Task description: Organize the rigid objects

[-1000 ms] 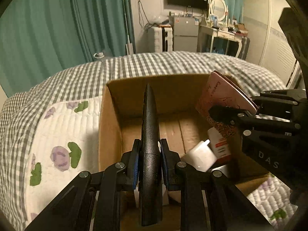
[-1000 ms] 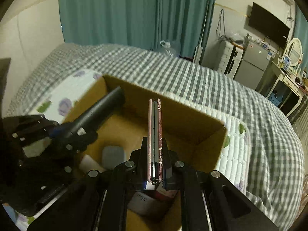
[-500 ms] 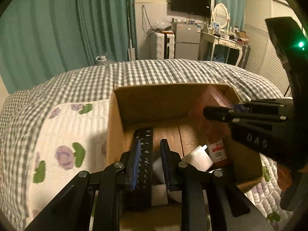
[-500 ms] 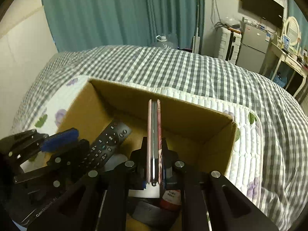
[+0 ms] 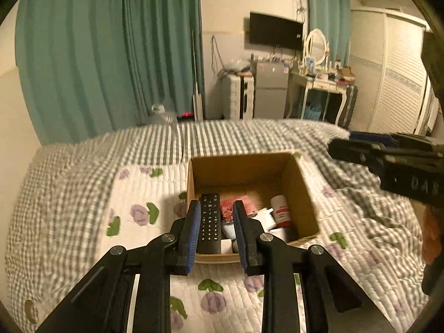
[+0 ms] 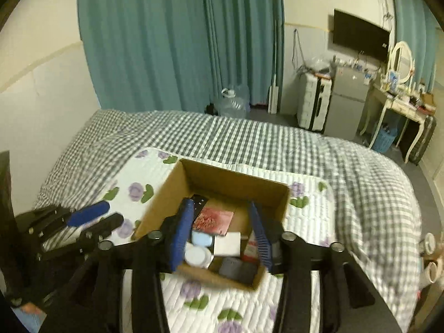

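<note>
With both left tongs [image 5: 216, 223] and right tongs [image 6: 220, 234] wide open and empty above the cardboard box [image 5: 301, 191] on the bed, looks stiff, light, slick, that remote [image 5: 208, 223] inside — best pinched across its narrow sides.

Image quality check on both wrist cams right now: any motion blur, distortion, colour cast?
Left wrist: warm yellowish cast, fisheye vignette, gingham quilt smeared, cardboard box edges soft. Right wrist: cooler, dimmer; left gripper and the box's near wall blurred; curtains bow outward.
</note>
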`<action>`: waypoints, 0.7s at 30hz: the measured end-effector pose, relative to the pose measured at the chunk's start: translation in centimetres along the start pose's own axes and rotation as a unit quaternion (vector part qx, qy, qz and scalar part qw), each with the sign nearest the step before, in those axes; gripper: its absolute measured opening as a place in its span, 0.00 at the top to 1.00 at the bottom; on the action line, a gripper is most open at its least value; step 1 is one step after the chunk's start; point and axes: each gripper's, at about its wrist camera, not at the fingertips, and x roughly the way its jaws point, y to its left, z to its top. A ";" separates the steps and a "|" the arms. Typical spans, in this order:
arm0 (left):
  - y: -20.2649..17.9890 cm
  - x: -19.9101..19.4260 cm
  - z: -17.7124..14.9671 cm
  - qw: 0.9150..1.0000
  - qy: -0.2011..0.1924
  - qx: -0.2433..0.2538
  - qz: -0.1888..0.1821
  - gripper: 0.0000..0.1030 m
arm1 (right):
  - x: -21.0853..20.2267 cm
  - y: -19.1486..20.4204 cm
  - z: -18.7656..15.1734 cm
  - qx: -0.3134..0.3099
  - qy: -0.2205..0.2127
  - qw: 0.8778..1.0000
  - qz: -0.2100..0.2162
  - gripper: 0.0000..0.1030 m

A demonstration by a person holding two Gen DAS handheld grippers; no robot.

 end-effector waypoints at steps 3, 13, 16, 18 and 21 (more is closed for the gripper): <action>-0.7 -3.9 -0.1 0.999 -0.035 -0.003 -0.001 0.46 | -4.5 0.6 -1.4 -0.012 -0.025 0.999 -0.028 0.53; -0.7 -8.7 -4.4 0.994 -0.094 -0.038 0.036 0.20 | -11.8 2.5 -9.3 0.022 -0.130 0.988 -0.078 0.17; -0.4 -8.1 -6.7 0.993 -0.109 -0.046 0.031 0.19 | -11.5 3.3 -11.5 0.016 -0.155 0.982 -0.108 0.00; -0.7 -7.0 -8.4 0.991 -0.115 -0.040 0.053 0.18 | -10.5 3.5 -12.8 0.019 -0.155 0.982 -0.103 0.00; -1.0 -5.7 -10.1 0.989 -0.119 -0.039 0.075 0.18 | -8.8 3.3 -14.7 0.024 -0.150 0.983 -0.103 0.00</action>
